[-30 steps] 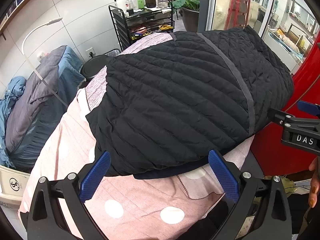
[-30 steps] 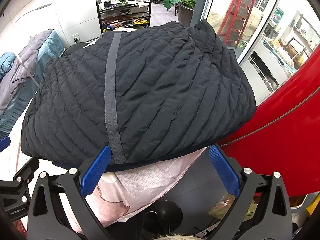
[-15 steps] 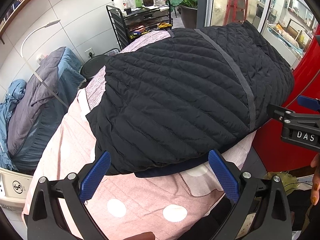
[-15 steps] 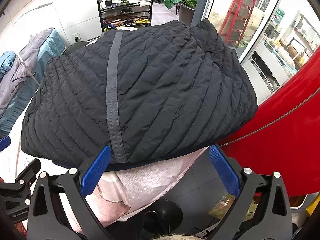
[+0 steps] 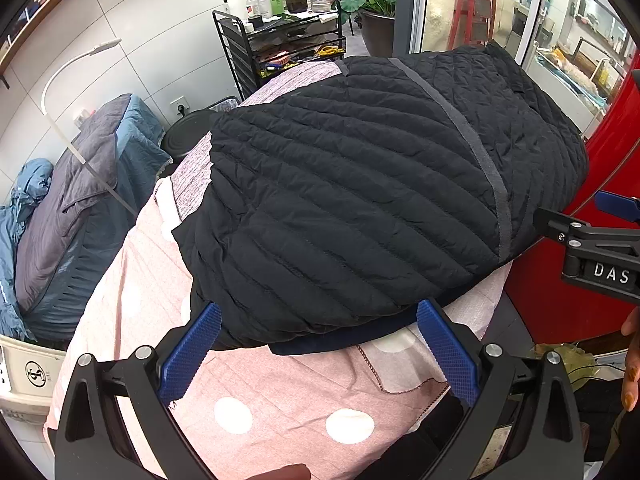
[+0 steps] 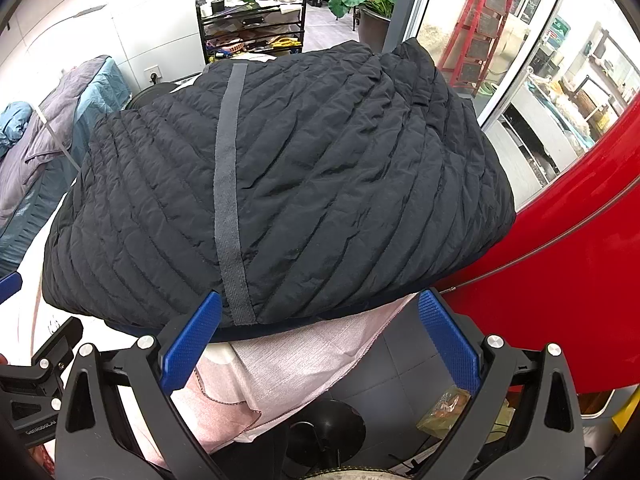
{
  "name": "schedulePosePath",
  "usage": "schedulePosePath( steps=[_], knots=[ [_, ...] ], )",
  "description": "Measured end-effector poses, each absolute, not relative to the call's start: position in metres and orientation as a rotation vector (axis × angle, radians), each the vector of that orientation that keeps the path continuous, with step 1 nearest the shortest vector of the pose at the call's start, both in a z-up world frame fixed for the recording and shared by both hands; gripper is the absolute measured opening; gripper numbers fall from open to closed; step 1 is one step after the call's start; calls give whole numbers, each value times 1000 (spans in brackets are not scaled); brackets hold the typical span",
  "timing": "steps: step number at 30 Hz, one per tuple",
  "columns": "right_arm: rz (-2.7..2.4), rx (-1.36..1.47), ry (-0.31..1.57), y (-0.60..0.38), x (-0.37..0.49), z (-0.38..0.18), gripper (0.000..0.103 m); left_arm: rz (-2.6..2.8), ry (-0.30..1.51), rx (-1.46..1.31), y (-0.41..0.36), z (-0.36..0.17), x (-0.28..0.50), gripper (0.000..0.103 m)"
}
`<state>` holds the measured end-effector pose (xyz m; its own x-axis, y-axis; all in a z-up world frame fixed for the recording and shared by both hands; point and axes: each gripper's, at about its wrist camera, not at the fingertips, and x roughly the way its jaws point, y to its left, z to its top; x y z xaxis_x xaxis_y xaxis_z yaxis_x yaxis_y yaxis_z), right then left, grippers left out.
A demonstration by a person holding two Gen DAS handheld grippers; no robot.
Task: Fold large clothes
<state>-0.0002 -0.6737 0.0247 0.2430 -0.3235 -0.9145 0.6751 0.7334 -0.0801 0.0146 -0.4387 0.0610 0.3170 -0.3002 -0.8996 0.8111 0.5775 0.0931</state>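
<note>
A black quilted jacket (image 5: 360, 184) with a grey strip lies folded in a thick bundle on a table covered by a pink polka-dot cloth (image 5: 280, 392). It also fills the right wrist view (image 6: 320, 184). My left gripper (image 5: 320, 344) is open and empty, just in front of the jacket's near edge. My right gripper (image 6: 320, 340) is open and empty at the jacket's near right edge, above the hanging cloth (image 6: 288, 376). The right gripper also shows in the left wrist view (image 5: 592, 240).
A red curved panel (image 6: 560, 280) stands close on the right. A black shelf cart with bottles (image 5: 288, 40) stands behind the table. Blue and grey bedding (image 5: 68, 208) is piled at the left. The table's pedestal base (image 6: 328, 424) is below.
Both grippers have drifted slightly; the jacket sits marginally higher in the left view. Both stay open and the jacket has not moved.
</note>
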Motion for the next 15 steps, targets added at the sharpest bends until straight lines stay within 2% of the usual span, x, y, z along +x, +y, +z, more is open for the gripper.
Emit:
schedulePosePath(
  steps=[15],
  knots=[
    [-699,363,1137,-673,3,24,97,-795,997,616,-440,60,13,97]
  ],
)
